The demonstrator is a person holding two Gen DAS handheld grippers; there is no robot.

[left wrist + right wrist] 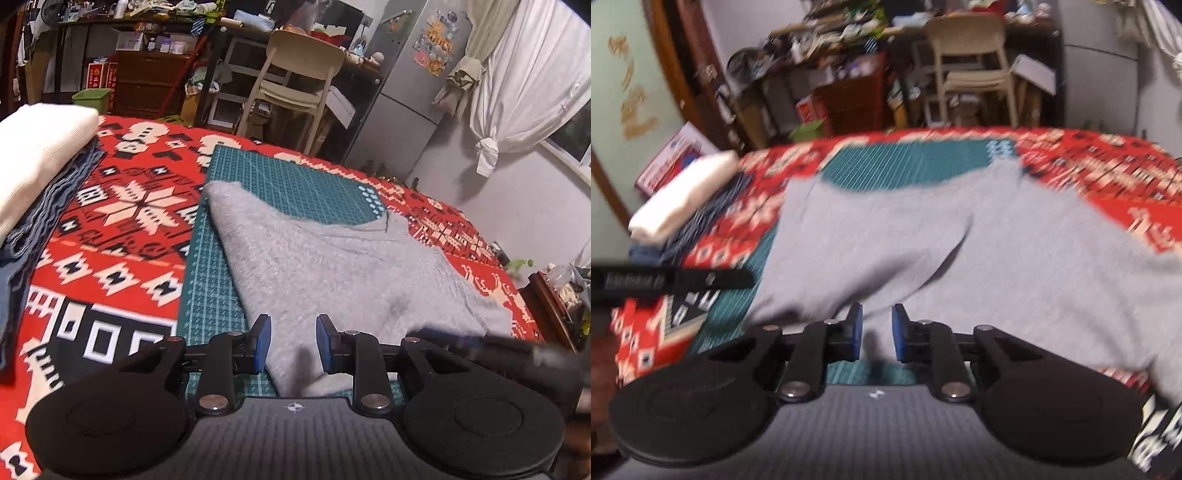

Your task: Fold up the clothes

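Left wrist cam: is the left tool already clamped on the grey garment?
No. The left tool is open, its blue pads apart over the grey garment, with no cloth pinched between them.

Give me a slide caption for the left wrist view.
Left claw open over a grey sweater on a green mat, folded clothes stacked alongside.

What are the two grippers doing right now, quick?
Left gripper: open, holding nothing, above the grey sweater.
Right gripper: open, holding nothing, also over the sweater.
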